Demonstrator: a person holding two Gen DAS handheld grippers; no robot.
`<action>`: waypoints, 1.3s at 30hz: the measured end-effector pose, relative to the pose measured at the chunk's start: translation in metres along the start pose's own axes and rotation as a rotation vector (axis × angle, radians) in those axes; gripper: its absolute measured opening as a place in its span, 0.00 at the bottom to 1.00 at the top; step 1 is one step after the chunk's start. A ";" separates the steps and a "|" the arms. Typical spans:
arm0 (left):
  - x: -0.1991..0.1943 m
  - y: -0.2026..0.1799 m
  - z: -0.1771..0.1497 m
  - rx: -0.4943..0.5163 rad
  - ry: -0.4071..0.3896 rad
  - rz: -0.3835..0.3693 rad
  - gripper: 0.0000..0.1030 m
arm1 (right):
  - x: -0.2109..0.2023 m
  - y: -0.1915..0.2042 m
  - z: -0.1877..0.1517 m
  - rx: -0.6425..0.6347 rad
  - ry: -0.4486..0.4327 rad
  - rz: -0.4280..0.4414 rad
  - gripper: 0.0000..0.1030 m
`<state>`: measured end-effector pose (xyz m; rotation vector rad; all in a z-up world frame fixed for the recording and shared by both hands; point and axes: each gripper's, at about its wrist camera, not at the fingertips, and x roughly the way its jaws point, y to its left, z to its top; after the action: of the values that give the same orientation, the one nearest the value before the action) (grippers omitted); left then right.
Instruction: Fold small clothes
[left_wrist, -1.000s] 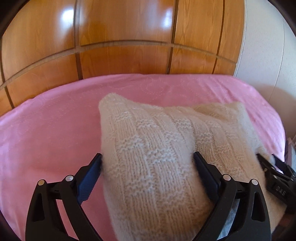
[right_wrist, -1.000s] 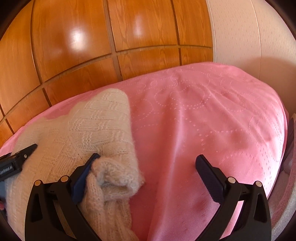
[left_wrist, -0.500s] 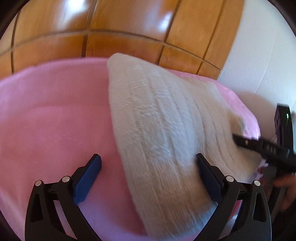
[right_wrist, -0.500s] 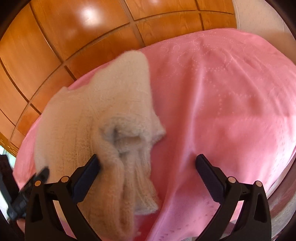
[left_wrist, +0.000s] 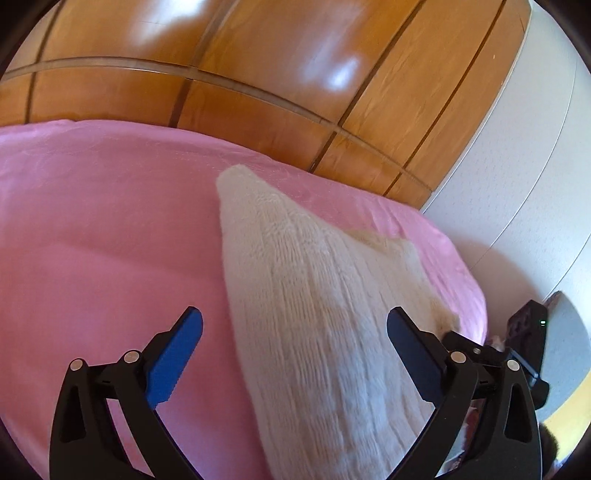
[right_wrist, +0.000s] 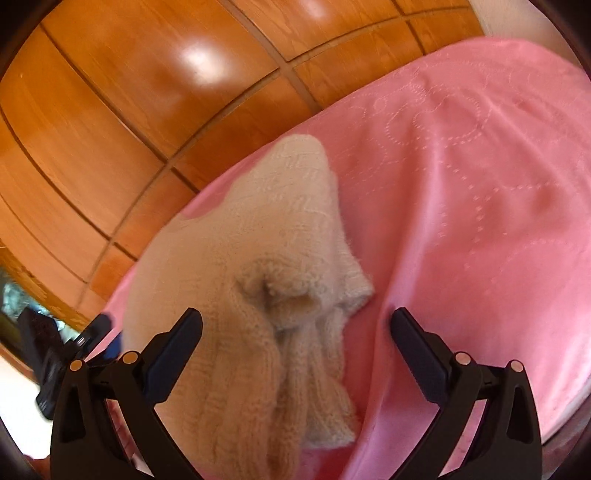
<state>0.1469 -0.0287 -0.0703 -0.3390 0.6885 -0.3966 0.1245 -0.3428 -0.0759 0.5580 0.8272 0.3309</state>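
Pink bedspread (left_wrist: 110, 229) — glossy wood panelling (left_wrist: 258, 66) behind.

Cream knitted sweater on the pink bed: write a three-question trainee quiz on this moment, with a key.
1. True or false: the left gripper is clamped on the cream sweater.
2. What covers the bed? A) pink bedspread B) blue sheet C) bare mattress
3. Fill in: behind the bed stands a ___ panelled wall.

Key: 1 false, both the left and the right gripper are open; 2 A; 3 wooden.
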 end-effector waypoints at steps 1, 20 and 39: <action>0.007 0.000 0.002 0.004 0.022 0.015 0.96 | 0.003 -0.001 0.002 0.000 0.013 0.008 0.98; 0.050 0.009 -0.002 -0.053 0.240 -0.155 0.97 | 0.039 0.000 0.032 0.022 0.110 0.187 0.78; 0.007 -0.107 0.024 0.357 -0.035 -0.092 0.61 | -0.025 0.034 0.032 -0.194 -0.106 0.198 0.45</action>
<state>0.1422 -0.1212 -0.0106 -0.0392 0.5562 -0.5895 0.1307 -0.3382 -0.0237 0.4726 0.6309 0.5527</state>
